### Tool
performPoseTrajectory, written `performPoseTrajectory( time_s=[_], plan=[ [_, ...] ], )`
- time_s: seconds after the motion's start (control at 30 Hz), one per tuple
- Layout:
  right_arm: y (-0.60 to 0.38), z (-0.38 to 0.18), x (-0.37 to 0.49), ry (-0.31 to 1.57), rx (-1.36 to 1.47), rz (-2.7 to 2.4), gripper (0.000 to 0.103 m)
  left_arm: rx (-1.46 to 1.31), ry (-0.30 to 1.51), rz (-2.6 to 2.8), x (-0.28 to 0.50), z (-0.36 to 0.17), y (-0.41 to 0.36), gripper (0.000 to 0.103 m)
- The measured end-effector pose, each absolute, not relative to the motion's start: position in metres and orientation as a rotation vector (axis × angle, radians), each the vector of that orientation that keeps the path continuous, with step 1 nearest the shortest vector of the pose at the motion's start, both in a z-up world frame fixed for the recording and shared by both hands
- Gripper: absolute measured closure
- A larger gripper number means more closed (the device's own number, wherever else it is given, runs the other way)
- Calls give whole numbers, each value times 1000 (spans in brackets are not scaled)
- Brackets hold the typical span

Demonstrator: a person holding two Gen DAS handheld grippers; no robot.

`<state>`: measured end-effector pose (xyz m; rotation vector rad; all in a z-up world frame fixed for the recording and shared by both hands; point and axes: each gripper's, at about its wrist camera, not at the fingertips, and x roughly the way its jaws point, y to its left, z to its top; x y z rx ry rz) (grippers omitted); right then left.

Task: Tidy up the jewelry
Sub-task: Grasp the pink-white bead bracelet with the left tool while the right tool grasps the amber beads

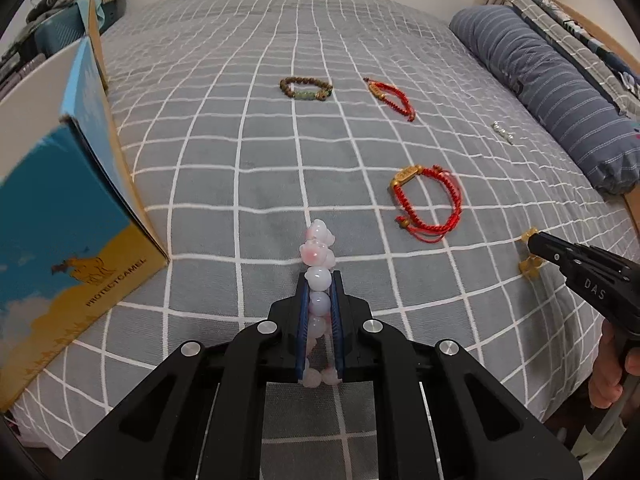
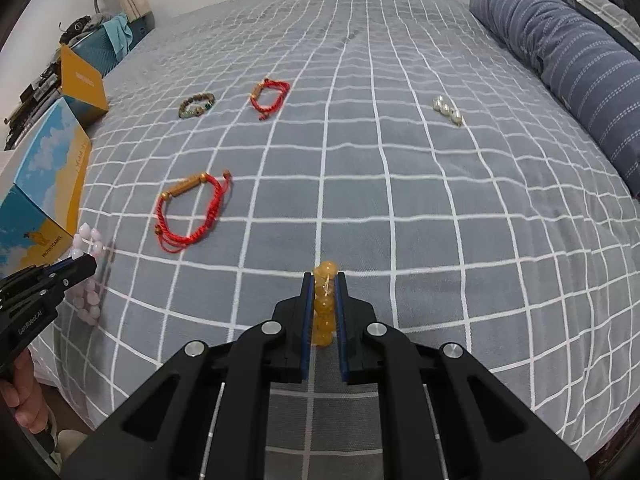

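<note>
Left claw [image 1: 319, 280] tight on glossy pink round-bead bracelet [image 1: 318, 248], right claw [image 2: 324, 280] on translucent amber beads [image 2: 325, 304].

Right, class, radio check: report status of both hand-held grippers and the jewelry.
Left hand-held gripper shut on pink bead bracelet. Right hand-held gripper shut on amber bead bracelet. Two red cord bracelets, brown bead bracelet, pearls on bed. Nothing blocking.

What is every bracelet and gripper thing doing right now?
left hand-held gripper: shut on pink bead bracelet
pink bead bracelet: held, pinched flat
right hand-held gripper: shut on yellow bead bracelet
yellow bead bracelet: held
near red cord bracelet: lying loose on bed
far red cord bracelet: lying loose
brown bead bracelet: lying loose
pearl piece: lying loose
blue box: standing at the bed's edge
</note>
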<state>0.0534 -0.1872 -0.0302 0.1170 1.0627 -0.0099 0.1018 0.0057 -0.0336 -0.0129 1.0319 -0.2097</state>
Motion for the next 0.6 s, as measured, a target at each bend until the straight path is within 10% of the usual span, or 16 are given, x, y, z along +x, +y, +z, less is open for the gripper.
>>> performPoseTrajectory(
  time_s=[0.6],
  plan=[
    [-182, 22, 70, 965, 91, 5, 94, -10, 951, -215, 110, 22, 8, 94]
  ],
)
